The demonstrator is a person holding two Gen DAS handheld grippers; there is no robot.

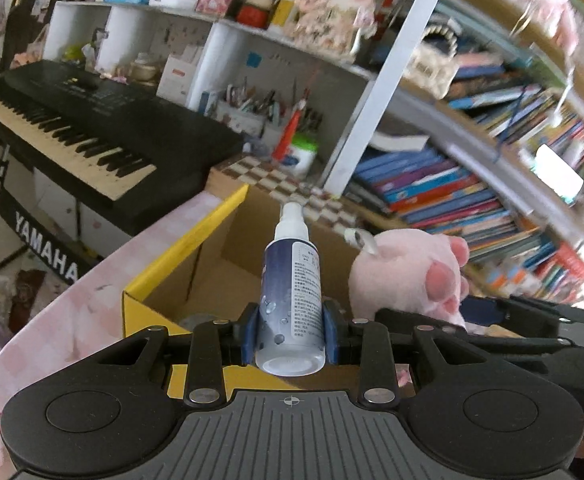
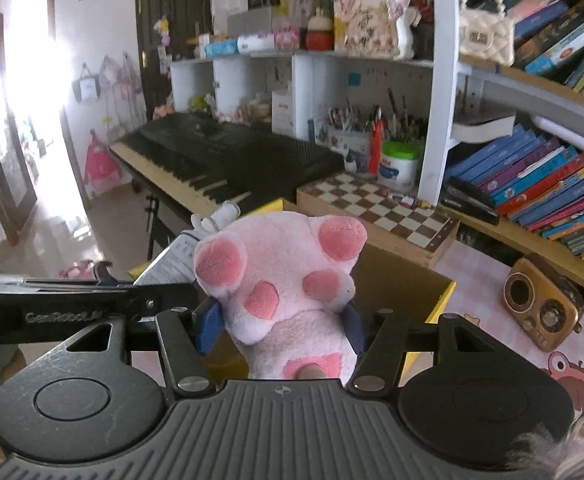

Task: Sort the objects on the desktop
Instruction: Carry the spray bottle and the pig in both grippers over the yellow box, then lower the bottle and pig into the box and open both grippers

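Observation:
My left gripper point(image 1: 291, 334) is shut on a white and blue spray bottle point(image 1: 292, 280), nozzle pointing away, held over an open cardboard box point(image 1: 196, 256) with yellow rims. To its right a pink plush paw point(image 1: 420, 276) hangs in the other gripper. In the right wrist view my right gripper point(image 2: 282, 328) is shut on that pink plush paw point(image 2: 288, 280), its blue pads pressing into both sides. The paw hovers above the same cardboard box point(image 2: 404, 280). The bottle point(image 2: 176, 264) and the left gripper's black arm show at the left of that view.
A black Yamaha keyboard point(image 1: 92, 124) stands left of the box. A chessboard point(image 2: 384, 208), pen holders point(image 2: 372, 136) and a white jar point(image 2: 398, 164) sit behind it. Bookshelves point(image 2: 544, 184) fill the right. A brown retro radio point(image 2: 544, 304) rests on the pink tablecloth point(image 1: 60, 312).

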